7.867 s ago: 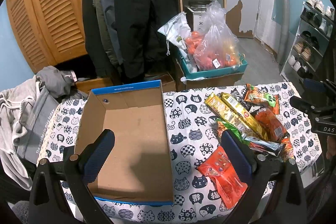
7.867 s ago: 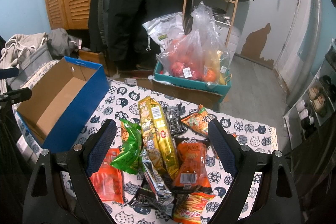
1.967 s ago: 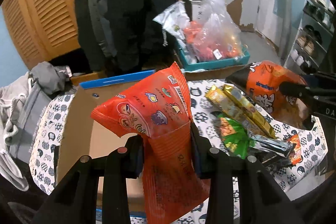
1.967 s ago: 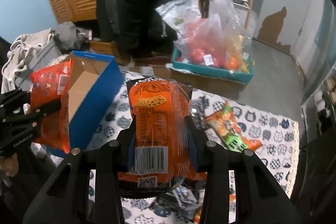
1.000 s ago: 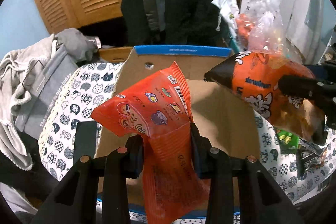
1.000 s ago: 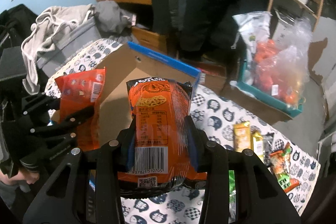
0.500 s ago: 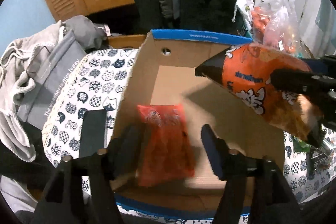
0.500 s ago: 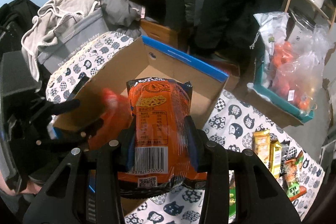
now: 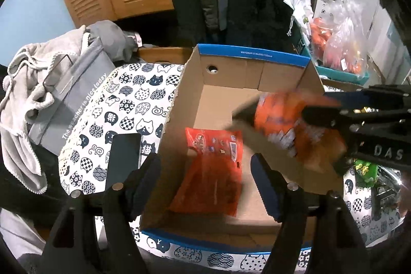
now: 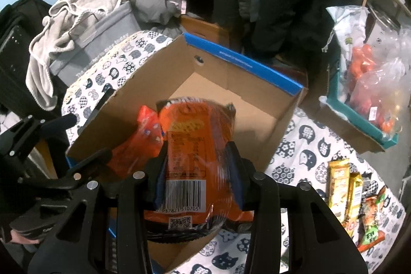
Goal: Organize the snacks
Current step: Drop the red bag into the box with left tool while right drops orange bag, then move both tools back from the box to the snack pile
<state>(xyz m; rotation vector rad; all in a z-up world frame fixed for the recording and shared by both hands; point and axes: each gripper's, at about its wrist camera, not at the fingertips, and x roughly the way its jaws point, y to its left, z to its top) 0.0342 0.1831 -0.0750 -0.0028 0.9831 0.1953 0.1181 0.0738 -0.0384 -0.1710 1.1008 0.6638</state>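
Observation:
An open cardboard box with blue outer sides (image 9: 254, 60) (image 10: 241, 60) stands on the cat-print tablecloth. A red snack packet (image 9: 213, 171) (image 10: 138, 140) lies flat on the box floor. My left gripper (image 9: 205, 181) is open and empty just above that packet, over the box's near end. My right gripper (image 10: 196, 171) is shut on an orange chip bag (image 10: 195, 145) and holds it over the box's right part. The bag shows blurred in the left wrist view (image 9: 290, 125), with the right gripper's body behind it.
Several more snack packets (image 10: 354, 194) lie on the tablecloth right of the box. A black phone (image 9: 123, 161) lies left of the box. A grey bag and clothes (image 9: 51, 94) sit beyond the table's left edge. A teal crate of bagged produce (image 10: 367, 99) stands behind.
My left gripper has let go of the red packet, which now lies on the box floor. My right gripper has brought the orange bag lower and further over the box.

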